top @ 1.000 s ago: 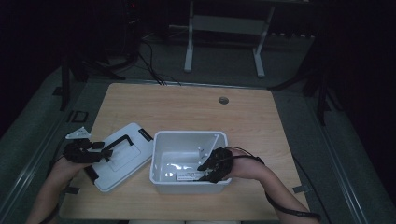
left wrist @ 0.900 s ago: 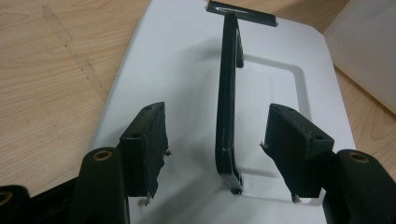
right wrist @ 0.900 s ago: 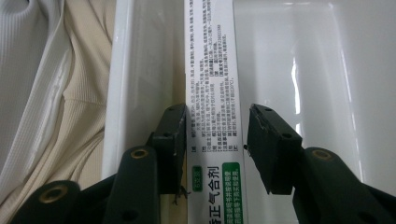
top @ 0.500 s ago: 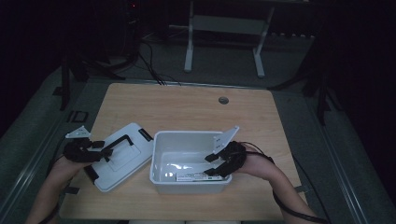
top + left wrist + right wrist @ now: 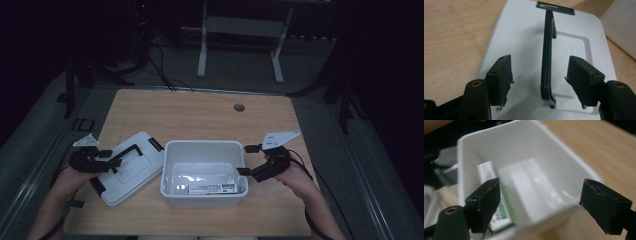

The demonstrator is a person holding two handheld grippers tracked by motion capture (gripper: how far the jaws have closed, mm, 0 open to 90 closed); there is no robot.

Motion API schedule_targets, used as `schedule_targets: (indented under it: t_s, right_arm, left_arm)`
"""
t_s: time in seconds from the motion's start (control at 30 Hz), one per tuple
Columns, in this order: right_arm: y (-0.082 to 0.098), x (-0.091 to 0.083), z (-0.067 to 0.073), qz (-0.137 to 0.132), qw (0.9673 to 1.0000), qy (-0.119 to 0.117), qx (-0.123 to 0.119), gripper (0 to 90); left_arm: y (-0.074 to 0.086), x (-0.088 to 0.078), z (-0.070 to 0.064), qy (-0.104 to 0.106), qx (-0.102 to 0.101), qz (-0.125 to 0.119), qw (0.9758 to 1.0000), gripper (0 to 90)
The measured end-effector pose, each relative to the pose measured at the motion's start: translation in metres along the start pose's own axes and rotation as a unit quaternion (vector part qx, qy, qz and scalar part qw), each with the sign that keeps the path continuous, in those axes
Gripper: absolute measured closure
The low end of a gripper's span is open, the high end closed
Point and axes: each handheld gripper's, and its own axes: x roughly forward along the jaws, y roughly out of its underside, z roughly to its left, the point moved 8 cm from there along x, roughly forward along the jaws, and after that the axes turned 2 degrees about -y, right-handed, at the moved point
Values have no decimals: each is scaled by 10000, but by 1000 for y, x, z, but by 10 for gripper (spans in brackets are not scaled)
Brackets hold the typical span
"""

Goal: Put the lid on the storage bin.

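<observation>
Since a second ago, I'm seeing my right gripper drawing out past the white bin's right rim, jaws just opening, nothing between them, while the green-labelled box is lying inside. Left gripper view: my left gripper is straddling the lid's black handle, pads spread clear. Right gripper view: bare table is lying beyond the bin's rim.

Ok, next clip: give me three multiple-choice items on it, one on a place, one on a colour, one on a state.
1. Where does the white rectangular plastic lid lie?
A on the bin
B on the table left of the bin
C on the floor

2. What colour is the lid's handle?
A black
B red
C white

3. How do the right gripper's jaws stand?
A clamped on the bin wall
B holding the box
C open, holding nothing

B: the lid rests beside the white rectangular plastic bin.
A: the handle is black.
C: the jaws have just opened; the green-and-white box lies in the bin.
</observation>
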Motion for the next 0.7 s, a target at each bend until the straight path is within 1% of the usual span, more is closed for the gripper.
schedule_targets:
  t_s: [0.07,0.1,0.13,0.2,0.23,0.3,0.37,0.47,0.57,0.67,0.7]
  right_arm:
    - [5,-9,-9,-181,9994,189,232,154]
    - [8,-14,-13,-273,9988,239,334,154]
    - [12,-18,-17,-378,9979,275,451,154]
    - [21,-25,-26,-505,9956,438,662,152]
    - [26,-28,-30,-536,9946,536,705,148]
    - [38,-32,-39,-530,9922,737,851,147]
    - [51,-34,-47,-548,9893,933,975,147]
    - [73,-35,-57,-416,9849,1318,1042,148]
    - [91,-35,-61,-381,9815,1426,1219,148]
    - [106,-35,-63,-379,9780,1514,1384,148]
    - [112,-35,-63,-328,9769,1578,1403,149]
  left_arm:
    - [-1,0,0,-15,32,33,10000,369]
    - [-1,0,0,-27,60,63,10000,369]
    - [-1,0,0,-32,83,98,9999,369]
    - [-2,0,0,-38,88,126,9999,369]
    - [-2,0,1,-45,95,136,9999,369]
    - [-3,-1,2,-49,70,122,9999,370]
    - [-3,0,3,-35,87,140,9999,391]
    - [-2,3,2,0,121,226,9997,392]
    - [-4,4,0,54,152,256,9995,410]
    - [-6,4,-1,59,252,273,9993,427]
    - [-7,5,-2,73,265,290,9992,432]
